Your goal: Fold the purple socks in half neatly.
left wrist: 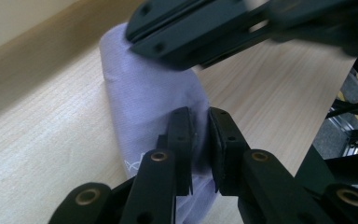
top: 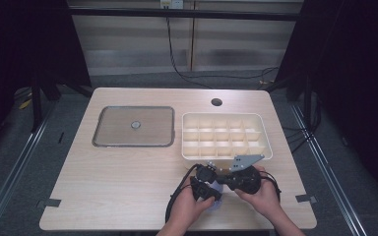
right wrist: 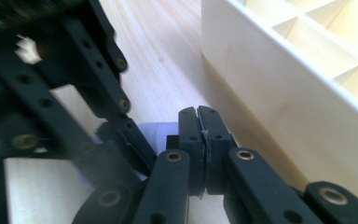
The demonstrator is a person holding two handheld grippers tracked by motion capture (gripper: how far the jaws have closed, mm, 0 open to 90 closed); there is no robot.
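- One lilac cloth item (left wrist: 154,107), soft and thin; looks like a folded or rolled piece of knit fabric, maybe a sock. Can't tell which.
- It sits on the worktop (top: 128,177) at the near edge, just in front of the cream divider box (top: 261,123), between the two hands.
- Handling, my read: very light, limp, no stiffness. It'll sag and unfold if lifted from one corner. Not fragile, not slippery; the ribbed weave should grip well on the pads.
- Left hand-held gripper (left wrist: 199,140): jaws nearly closed, pinching a fold of the cloth near its lower end.
- Right hand-held gripper (right wrist: 199,135): jaws pressed together, a thin sliver of something caught between them, most likely the cloth's edge. The lilac patch lies right behind the jaw tips. In the left gripper view its jaws sit over the far end of the cloth.
- Best hold: pinch through a full fold or at opposite ends, one gripper each, so it stays taut.
- Counts: one cloth, two hand-held grippers, one divider box with a grid of open cells that all look empty, one grey flat tray (top: 133,126) with a small round piece at its centre, well apart at the left.
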